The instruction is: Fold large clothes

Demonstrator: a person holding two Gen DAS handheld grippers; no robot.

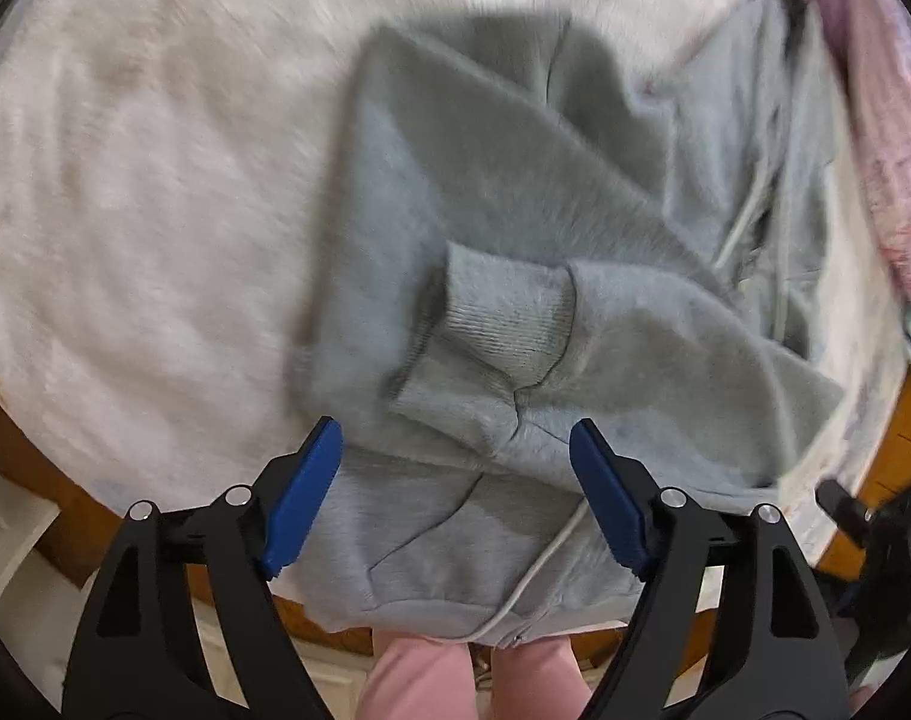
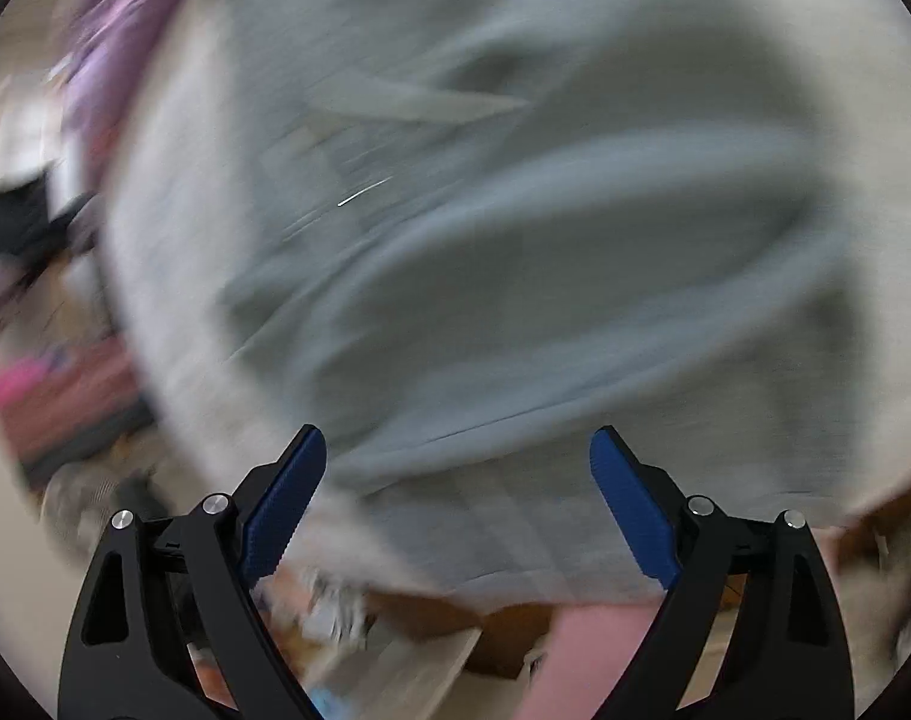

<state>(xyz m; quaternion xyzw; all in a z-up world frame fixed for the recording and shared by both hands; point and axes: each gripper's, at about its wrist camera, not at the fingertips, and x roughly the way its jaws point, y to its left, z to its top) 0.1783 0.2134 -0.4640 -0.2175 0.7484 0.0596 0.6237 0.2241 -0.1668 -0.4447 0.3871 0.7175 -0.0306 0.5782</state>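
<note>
The left tongs stand released, their blue pads wide apart above the near part of a grey hoodie, with nothing pinched between them; whether the tips brush the cloth is hard to say. Just ahead of them a ribbed cuff lies across the hoodie's body, the sleeve running off to the right from it. Under the tongs a white drawstring curves over the near fabric toward the hem. The hoodie lies partly folded on a white fuzzy cover that spreads far to the left and beyond it; a brown wooden edge shows under the cover at the near side. A pink and purple cloth sits at the far right edge of the cover. Below the hem, the person's pink trousers are in view. At the lower right of the left view, part of the other black tool shows. The right tongs are released too, pads spread, nothing between them, pointing down at the same hoodie, which fills this heavily blurred view; folds and ridges of grey cloth can be made out but no detail. The white cover rims the hoodie to the left, with a purple cloth at upper left, and blurred room clutter beyond.
</note>
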